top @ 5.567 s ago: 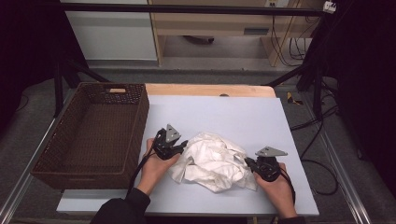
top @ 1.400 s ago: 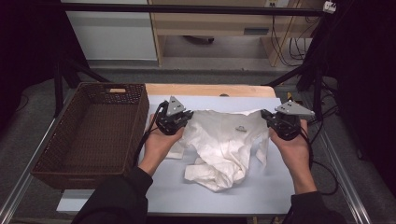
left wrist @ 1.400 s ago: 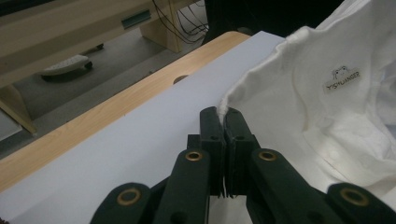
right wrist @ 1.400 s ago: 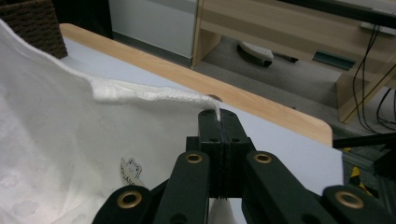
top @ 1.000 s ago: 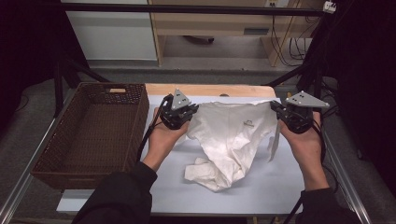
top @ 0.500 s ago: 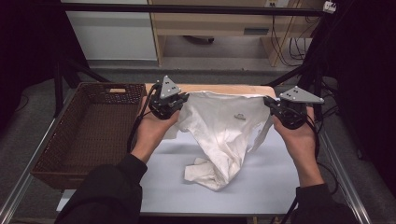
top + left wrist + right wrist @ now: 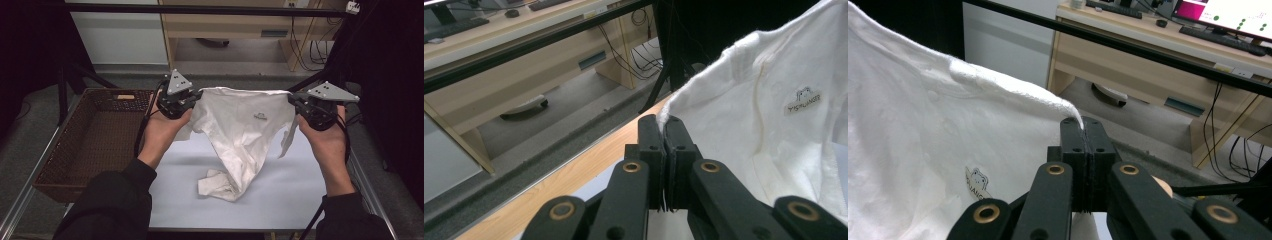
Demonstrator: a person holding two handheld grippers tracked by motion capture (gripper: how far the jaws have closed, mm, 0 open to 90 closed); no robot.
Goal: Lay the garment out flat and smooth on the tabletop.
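Note:
A white garment (image 7: 241, 130) with a small printed logo hangs stretched between my two grippers above the table, its lower end bunched on the tabletop. My left gripper (image 7: 192, 96) is shut on the garment's left top corner (image 7: 674, 107). My right gripper (image 7: 296, 101) is shut on the right top corner (image 7: 1068, 111). In the left gripper view the jaws (image 7: 663, 131) stand pressed together on the cloth edge, and the logo (image 7: 802, 101) shows on the fabric. In the right gripper view the jaws (image 7: 1084, 131) clamp the hem, with the logo (image 7: 977, 182) lower left.
A dark brown wicker basket (image 7: 67, 161) stands empty at the table's left side. The light grey tabletop (image 7: 290, 195) has a wooden strip along its far edge. A black frame bar (image 7: 210, 9) crosses behind, with a desk and cables beyond it.
Both grippers have lifted and moved apart from the crumpled garment on the table, raising it so it hangs spread between them; only its lower end still rests on the tabletop.

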